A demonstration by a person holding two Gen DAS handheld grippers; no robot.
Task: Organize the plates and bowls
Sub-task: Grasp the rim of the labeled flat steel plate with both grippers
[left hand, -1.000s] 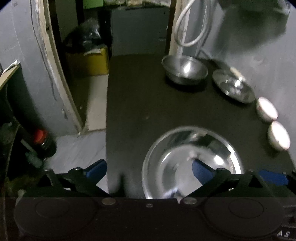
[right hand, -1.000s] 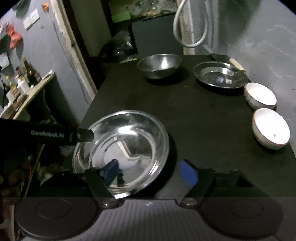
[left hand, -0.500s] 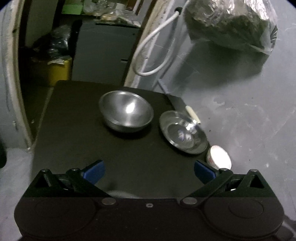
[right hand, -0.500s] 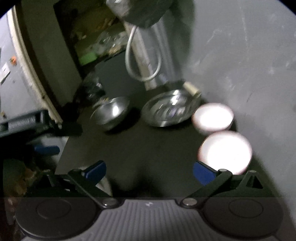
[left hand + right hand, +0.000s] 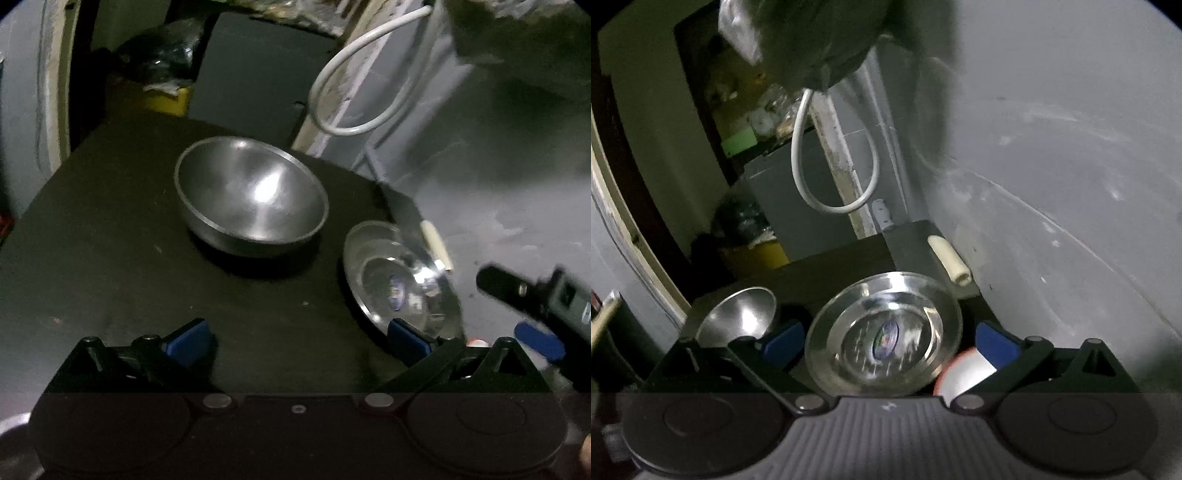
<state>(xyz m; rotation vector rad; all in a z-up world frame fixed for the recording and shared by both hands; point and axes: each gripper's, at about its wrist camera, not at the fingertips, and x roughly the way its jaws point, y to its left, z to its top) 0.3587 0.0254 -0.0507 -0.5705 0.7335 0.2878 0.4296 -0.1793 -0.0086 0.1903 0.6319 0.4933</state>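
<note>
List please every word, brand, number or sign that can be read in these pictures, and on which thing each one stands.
No text can be read in either view.
Steel plate: an oval blue sticker in its middle; the print is too blurred to read.
The other tool at the right edge of the left wrist view: a pale mark, cut off and unreadable.
Steel bowl: no label visible.

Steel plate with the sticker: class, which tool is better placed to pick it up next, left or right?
Probably the right tool. In its own view the steel plate sits centred between its open fingers. The left tool faces bare tabletop, with the plate off to its right.
</note>
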